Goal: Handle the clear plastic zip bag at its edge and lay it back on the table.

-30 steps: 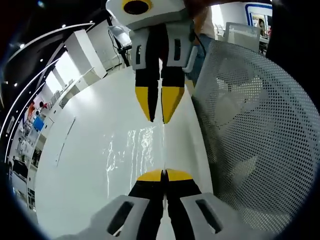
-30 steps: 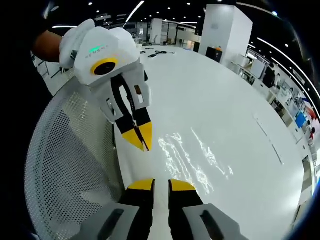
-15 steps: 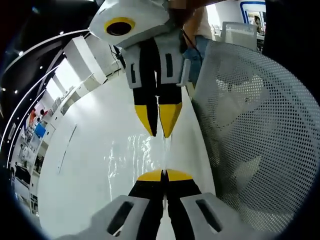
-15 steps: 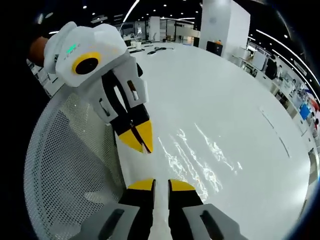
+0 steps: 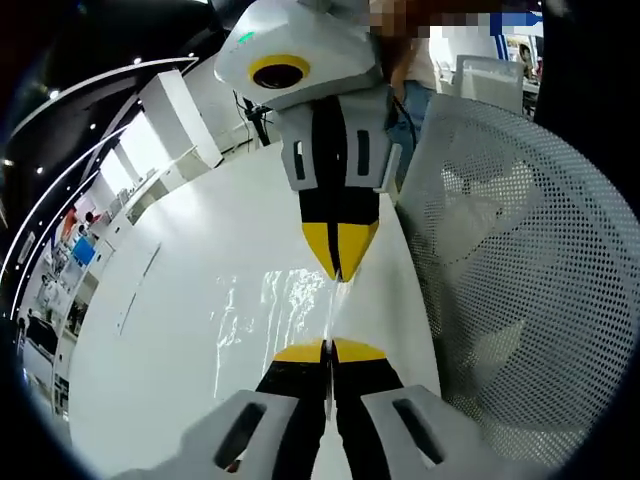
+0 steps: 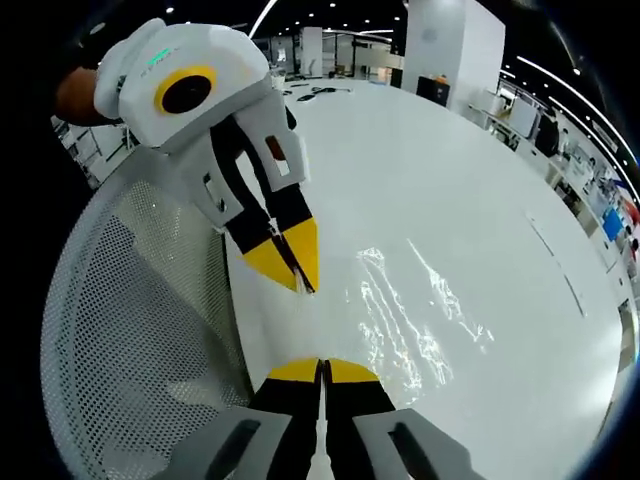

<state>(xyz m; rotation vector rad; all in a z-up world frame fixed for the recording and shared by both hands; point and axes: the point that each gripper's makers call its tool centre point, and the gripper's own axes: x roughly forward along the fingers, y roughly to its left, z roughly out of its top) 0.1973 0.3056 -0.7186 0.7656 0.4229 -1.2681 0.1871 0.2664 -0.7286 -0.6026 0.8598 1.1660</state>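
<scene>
The clear plastic zip bag [image 5: 268, 305] shows as wrinkled glints over the white table [image 5: 150, 350]. My left gripper [image 5: 327, 350] is shut on the bag's near edge. Facing it from above, my right gripper [image 5: 341, 272] has its yellow tips pressed together on the same edge, a short way along. In the right gripper view the bag [image 6: 415, 315] spreads to the right, my right gripper [image 6: 322, 366] is shut on its edge, and the left gripper [image 6: 306, 286] reaches in from the upper left, also shut on it.
A white mesh chair back [image 5: 520, 270] stands right beside the table's edge, close to both grippers; it appears again as the mesh chair [image 6: 140, 330]. A person [image 5: 412, 70] stands behind it. The table [image 6: 470, 170] stretches wide beyond the bag.
My right gripper's jaws, slightly apart before, have come together on the bag's edge. Both grippers have drawn a little nearer to each other. The left stays shut.
</scene>
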